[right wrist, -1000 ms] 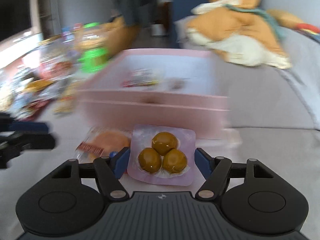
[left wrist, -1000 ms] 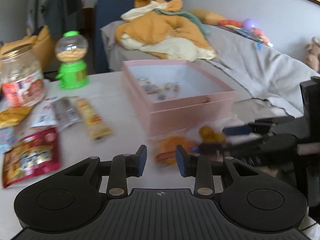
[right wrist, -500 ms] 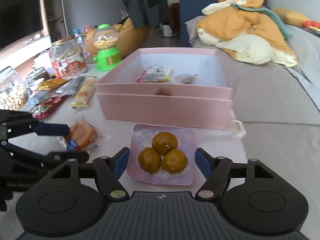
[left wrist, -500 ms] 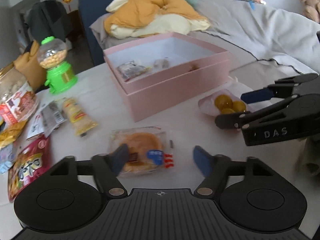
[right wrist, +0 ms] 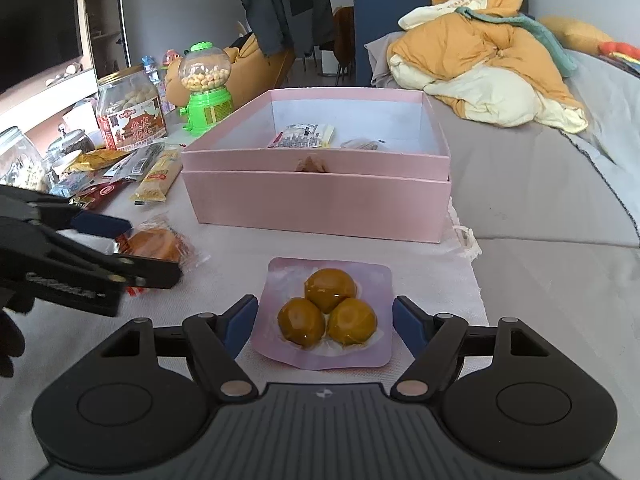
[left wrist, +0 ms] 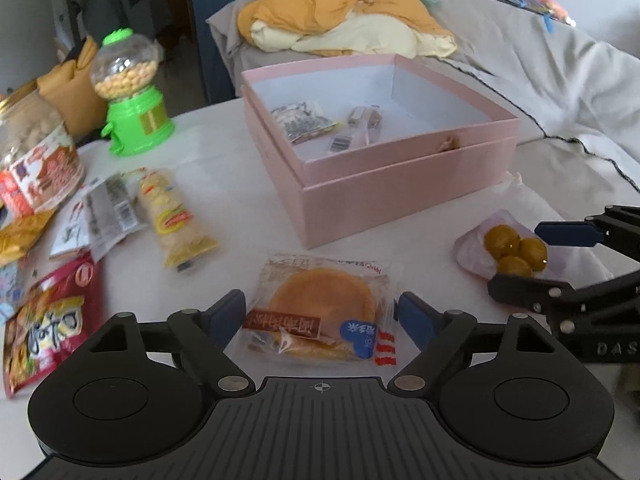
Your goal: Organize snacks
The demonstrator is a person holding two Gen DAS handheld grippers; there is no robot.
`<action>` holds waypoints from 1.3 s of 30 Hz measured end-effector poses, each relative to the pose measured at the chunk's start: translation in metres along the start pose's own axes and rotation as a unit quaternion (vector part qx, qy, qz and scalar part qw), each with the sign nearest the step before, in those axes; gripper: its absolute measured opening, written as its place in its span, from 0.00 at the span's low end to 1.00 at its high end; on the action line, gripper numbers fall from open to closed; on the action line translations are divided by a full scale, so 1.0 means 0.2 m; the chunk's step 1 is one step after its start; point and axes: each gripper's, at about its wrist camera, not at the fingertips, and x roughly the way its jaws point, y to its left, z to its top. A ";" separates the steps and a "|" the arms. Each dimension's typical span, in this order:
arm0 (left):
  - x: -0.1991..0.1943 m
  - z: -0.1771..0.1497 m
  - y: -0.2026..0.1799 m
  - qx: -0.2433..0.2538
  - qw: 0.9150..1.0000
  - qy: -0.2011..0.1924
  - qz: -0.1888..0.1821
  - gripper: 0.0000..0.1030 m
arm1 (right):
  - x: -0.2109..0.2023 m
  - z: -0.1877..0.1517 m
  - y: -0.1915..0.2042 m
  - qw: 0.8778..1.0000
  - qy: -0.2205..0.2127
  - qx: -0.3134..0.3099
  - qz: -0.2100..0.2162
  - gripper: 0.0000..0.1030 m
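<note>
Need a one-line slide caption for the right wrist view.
Open right gripper straddles the three-egg-yolk pack before the pink box.

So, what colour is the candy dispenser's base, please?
Bright green, clearest in the right wrist view.

Cake packet: clear wrapper, round golden cake inside, flat on the white desk.
Yolk packet: pale purple, three brown-yellow balls, flat, right of the cake.
Pink box: open, behind both, two small packets inside.

Grey sofa behind white table; dark jacket on chair.
</note>
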 end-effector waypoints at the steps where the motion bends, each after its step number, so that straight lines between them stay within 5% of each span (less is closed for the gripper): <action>1: -0.01 0.00 -0.01 0.003 1.000 -0.002 -0.002 0.80 | -0.01 0.00 0.00 1.000 0.000 -0.002 0.000 0.72; 8: -0.10 -0.02 -0.02 -0.006 0.999 -0.022 -0.031 0.73 | -0.08 -0.03 0.01 1.000 -0.003 -0.024 0.002 0.72; 12: -0.27 0.02 -0.01 -0.017 0.995 -0.077 -0.055 0.72 | -0.14 -0.03 -0.01 1.000 -0.009 -0.029 -0.004 0.72; 16: -0.40 0.24 0.02 -0.030 0.985 -0.157 -0.063 0.72 | -0.23 0.00 -0.01 0.999 -0.030 -0.037 -0.001 0.72; 21: -0.15 0.55 0.08 -0.095 0.975 -0.155 -0.129 0.76 | -0.25 0.04 0.03 0.998 -0.045 -0.046 0.003 0.72; 23: -0.01 0.58 0.11 -0.130 0.972 -0.153 -0.123 0.73 | -0.24 0.04 0.04 0.998 -0.041 -0.046 0.007 0.72; 25: 0.01 0.55 0.14 -0.137 0.969 -0.178 -0.101 0.68 | -0.23 0.04 0.05 0.998 -0.036 -0.045 0.006 0.71; 28: -0.07 0.44 0.21 -0.153 0.958 -0.211 -0.117 0.69 | -0.25 0.05 0.02 0.998 -0.041 -0.041 -0.003 0.71; 31: -0.16 0.33 0.30 -0.160 0.958 -0.219 -0.091 0.69 | -0.30 0.13 -0.04 0.998 -0.061 -0.027 0.002 0.71; 39: -0.18 0.06 0.55 -0.225 0.961 -0.160 -0.032 0.69 | -0.17 0.79 -0.10 0.991 -0.136 0.010 0.013 0.75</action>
